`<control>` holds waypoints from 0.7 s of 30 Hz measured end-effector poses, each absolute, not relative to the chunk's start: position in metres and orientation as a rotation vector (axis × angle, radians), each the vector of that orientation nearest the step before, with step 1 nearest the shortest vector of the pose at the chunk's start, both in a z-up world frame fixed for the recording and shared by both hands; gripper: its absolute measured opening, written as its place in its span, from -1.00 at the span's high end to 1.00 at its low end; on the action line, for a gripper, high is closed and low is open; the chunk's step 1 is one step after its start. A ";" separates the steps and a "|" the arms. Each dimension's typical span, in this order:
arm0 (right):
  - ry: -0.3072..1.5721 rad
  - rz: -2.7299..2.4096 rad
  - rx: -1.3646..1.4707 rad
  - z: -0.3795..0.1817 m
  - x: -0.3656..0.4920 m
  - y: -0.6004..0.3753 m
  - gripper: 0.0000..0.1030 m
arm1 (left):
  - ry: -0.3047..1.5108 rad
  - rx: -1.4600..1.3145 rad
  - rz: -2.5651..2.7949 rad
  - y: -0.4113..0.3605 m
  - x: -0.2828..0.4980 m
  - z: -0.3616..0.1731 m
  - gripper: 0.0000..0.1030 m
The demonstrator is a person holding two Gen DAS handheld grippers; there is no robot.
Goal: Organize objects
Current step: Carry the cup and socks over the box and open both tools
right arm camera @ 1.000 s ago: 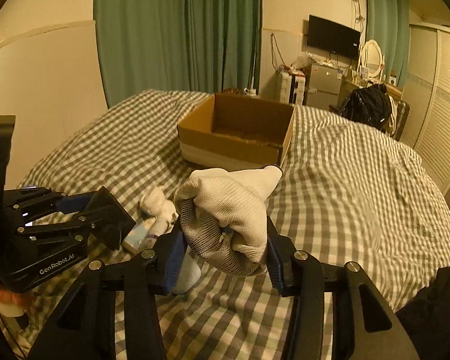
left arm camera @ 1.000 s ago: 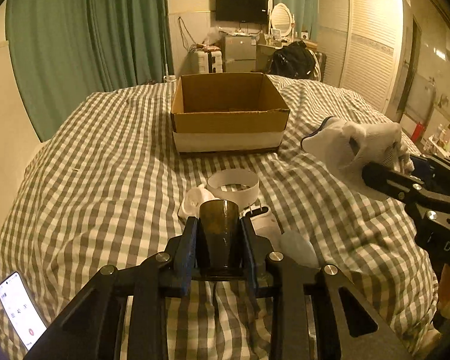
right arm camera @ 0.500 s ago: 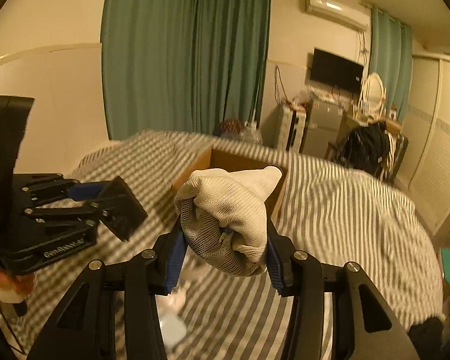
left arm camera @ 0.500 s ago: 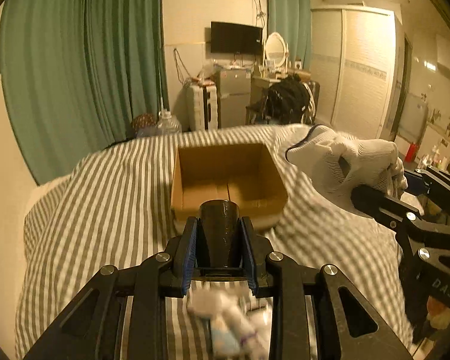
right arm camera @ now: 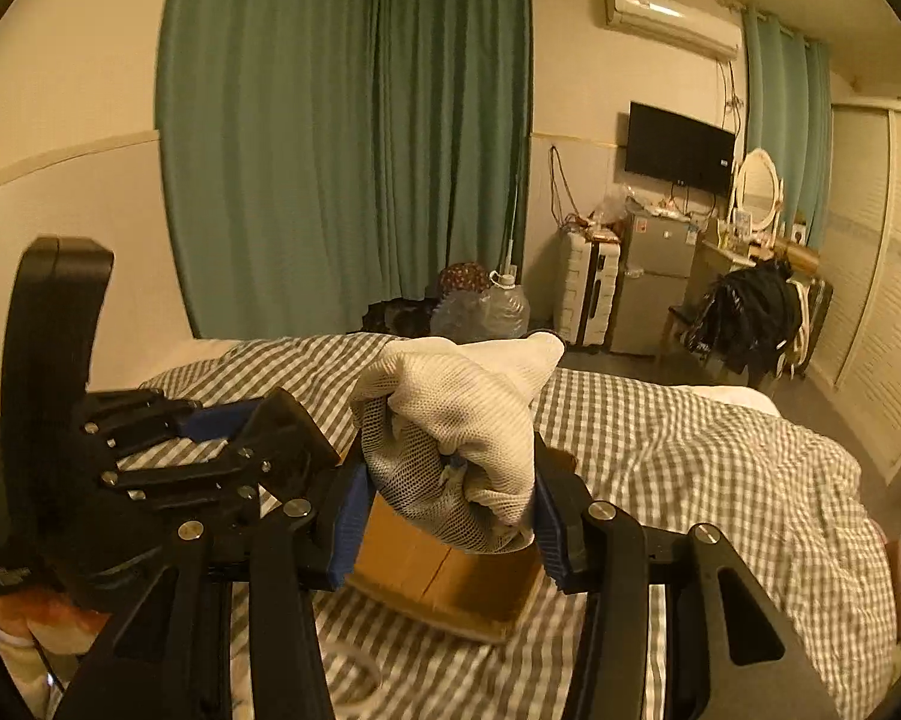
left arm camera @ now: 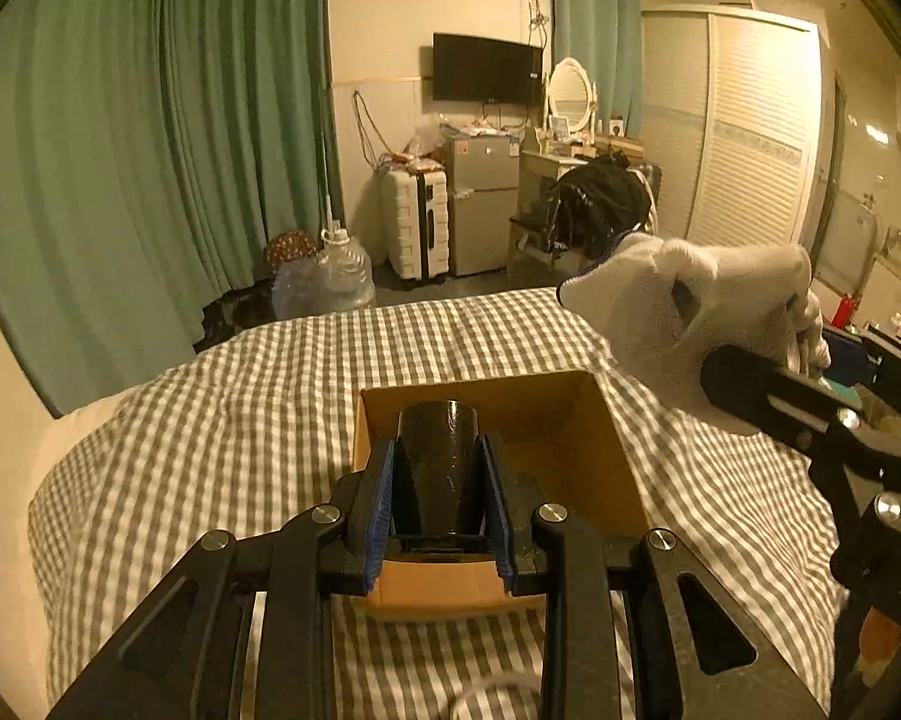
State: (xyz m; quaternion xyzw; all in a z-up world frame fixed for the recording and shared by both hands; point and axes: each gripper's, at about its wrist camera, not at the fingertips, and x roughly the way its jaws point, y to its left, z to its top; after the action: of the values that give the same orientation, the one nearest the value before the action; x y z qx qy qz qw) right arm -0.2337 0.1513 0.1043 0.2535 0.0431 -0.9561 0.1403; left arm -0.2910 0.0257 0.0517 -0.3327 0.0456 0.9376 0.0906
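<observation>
Both fingers of the left gripper (left arm camera: 439, 483) press on a dark cup (left arm camera: 437, 468), one on each side, and hold it tight. The cup stands upright between the blue pads (left arm camera: 380, 510), with its open top facing up. It hangs in the air over the cardboard box (left arm camera: 606, 468), near the front wall of the box. The box is open on top and sits on the bed (left arm camera: 210, 450), which has a gray and white checked cover.

On the right side, the right gripper (right arm camera: 450, 501) squeezes a white glove (right arm camera: 456, 432). The glove is all bunched up in a ball between the two fingers, and one floppy end sticks up and to the right. From the left camera you can see the glove up in the air, just past the right edge of the box. From the right camera the box shows under the glove, so the glove is above the box or close beside it; I cannot tell which.

Behind the bed are green curtains (left arm camera: 150, 150), a big water bottle (left arm camera: 336, 276), a white suitcase (left arm camera: 415, 222) and a small fridge (left arm camera: 483, 204). A black TV (left arm camera: 486, 69) hangs on the wall.
</observation>
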 end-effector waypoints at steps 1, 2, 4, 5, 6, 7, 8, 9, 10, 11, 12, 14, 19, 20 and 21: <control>0.120 -2.765 0.739 0.102 -0.244 0.152 0.10 | 0.132 -0.999 2.782 0.023 -0.294 0.044 0.45; 0.111 -2.767 0.748 0.099 -0.257 0.153 0.10 | 0.131 -1.011 2.776 0.025 -0.302 0.039 0.45; 0.073 -2.756 0.771 0.089 -0.278 0.157 0.10 | 0.135 -1.042 2.759 0.029 -0.321 0.023 0.45; 0.060 -2.753 0.785 0.084 -0.288 0.158 0.10 | 0.138 -1.052 2.751 0.030 -0.327 0.016 0.45; 0.052 -2.751 0.804 0.077 -0.300 0.158 0.10 | 0.144 -1.065 2.741 0.032 -0.334 0.008 0.45; 0.050 -2.749 0.821 0.070 -0.307 0.160 0.10 | 0.148 -1.083 2.729 0.035 -0.342 -0.001 0.45; 0.047 -2.746 0.838 0.063 -0.315 0.160 0.10 | 0.148 -1.098 2.717 0.035 -0.347 -0.008 0.45; 0.043 -2.740 0.856 0.056 -0.322 0.161 0.10 | 0.142 -1.113 2.706 0.037 -0.353 -0.016 0.45; 0.030 -2.725 0.886 0.044 -0.330 0.162 0.10 | 0.138 -1.126 2.695 0.037 -0.358 -0.023 0.45; 0.015 -2.709 0.909 0.035 -0.336 0.164 0.10 | 0.136 -1.141 2.686 0.037 -0.362 -0.031 0.45; -0.005 -2.691 0.932 0.027 -0.341 0.165 0.10 | 0.138 -1.153 2.678 0.037 -0.363 -0.038 0.45; -0.023 -2.661 0.970 0.010 -0.352 0.165 0.10 | 0.146 -1.180 2.661 0.036 -0.367 -0.054 0.45; -0.018 -2.639 1.030 -0.019 -0.370 0.167 0.10 | 0.152 -1.233 2.638 0.031 -0.377 -0.078 0.45; -0.019 -2.638 1.033 -0.021 -0.371 0.167 0.10 | 0.146 -1.240 2.634 0.031 -0.377 -0.080 0.45; -0.023 -2.634 1.034 -0.023 -0.370 0.168 0.08 | 0.139 -1.244 2.632 0.030 -0.377 -0.082 0.45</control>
State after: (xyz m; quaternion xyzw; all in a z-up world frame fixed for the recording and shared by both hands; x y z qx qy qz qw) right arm -0.3700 0.1684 -0.0229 0.3609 -0.0079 -0.9196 0.1552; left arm -0.3770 0.0300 -0.0815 -0.4240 0.0474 0.8973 0.1134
